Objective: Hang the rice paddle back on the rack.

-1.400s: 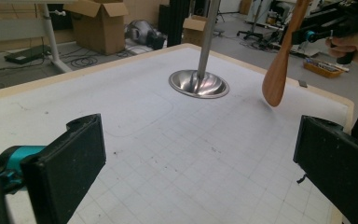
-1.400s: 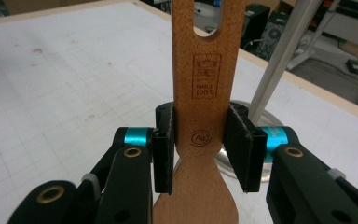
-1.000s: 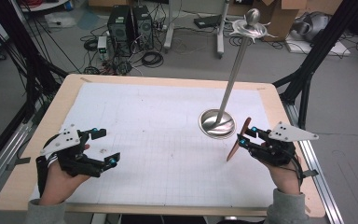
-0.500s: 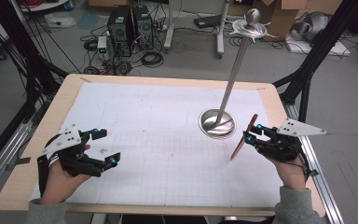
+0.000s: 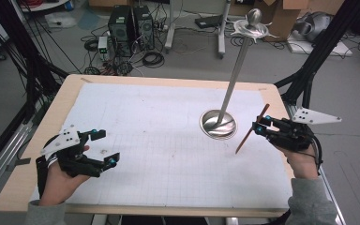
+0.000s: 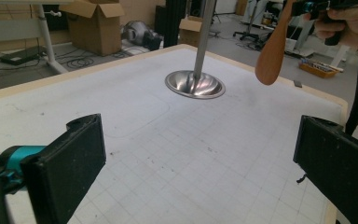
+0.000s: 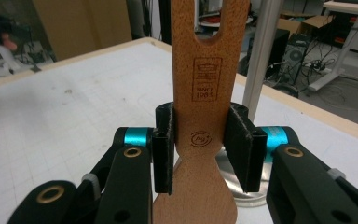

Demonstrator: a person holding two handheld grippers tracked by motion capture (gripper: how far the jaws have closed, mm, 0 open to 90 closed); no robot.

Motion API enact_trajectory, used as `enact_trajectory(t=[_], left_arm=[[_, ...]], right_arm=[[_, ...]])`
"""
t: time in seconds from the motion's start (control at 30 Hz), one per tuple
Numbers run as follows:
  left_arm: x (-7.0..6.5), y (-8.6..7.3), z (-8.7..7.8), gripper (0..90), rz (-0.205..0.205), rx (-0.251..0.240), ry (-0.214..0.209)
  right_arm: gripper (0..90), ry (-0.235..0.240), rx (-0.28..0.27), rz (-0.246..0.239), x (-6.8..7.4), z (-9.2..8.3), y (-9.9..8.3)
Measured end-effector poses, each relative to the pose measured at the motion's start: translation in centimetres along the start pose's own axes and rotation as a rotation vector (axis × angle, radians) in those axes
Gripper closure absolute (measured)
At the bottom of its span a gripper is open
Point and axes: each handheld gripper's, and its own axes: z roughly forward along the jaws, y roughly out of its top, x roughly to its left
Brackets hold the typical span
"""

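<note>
My right gripper point(image 5: 258, 127) is shut on a flat wooden utensil point(image 5: 251, 130) and holds it tilted above the table's right side, just right of a metal stand's round base point(image 5: 219, 124). In the right gripper view the pads point(image 7: 164, 140) clamp the utensil point(image 7: 203, 70) by its narrow waist; its slotted end points up and the stand's pole point(image 7: 261, 56) rises behind it. Over the table's near left, my left gripper point(image 5: 107, 147) is open with nothing between its fingers. The left gripper view has its jaws wide apart point(image 6: 200, 172), with the stand base point(image 6: 195, 85) and utensil point(image 6: 271, 56) beyond.
A white gridded mat point(image 5: 159, 117) covers most of the wooden table point(image 5: 65, 98). The stand's pole point(image 5: 234, 77) leans up to a hooked top point(image 5: 251, 26). Beyond the table the floor holds computers, cables and boxes. Black frame posts flank both table sides.
My right gripper has carried the wooden utensil to the right and slightly upward, away from the stand base. The left gripper has stayed put.
</note>
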Motion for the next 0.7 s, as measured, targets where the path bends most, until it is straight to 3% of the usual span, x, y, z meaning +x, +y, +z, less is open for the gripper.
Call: enact_trajectory(t=[0.1,0.3,0.57,0.7], left_arm=[[0.1,0.0,-0.1,2.6,-0.004,-0.001,0.004],[0.3,-0.1,-0.1,2.6,-0.011,0.0,0.008],[0.4,0.3,-1.1,2.6,-0.01,-0.053,-0.016],[0.4,0.4,-1.2,2.6,-0.004,-0.051,0.002]], right_arm=[[64.7,-0.012,0.003,0.01,-0.7,0.1,0.4],[64.7,-0.032,0.019,-0.023,-1.3,0.1,1.9],[64.7,-0.044,0.016,-0.034,-1.8,0.0,4.3],[64.7,-0.04,0.006,-0.026,-2.2,-0.1,5.4]])
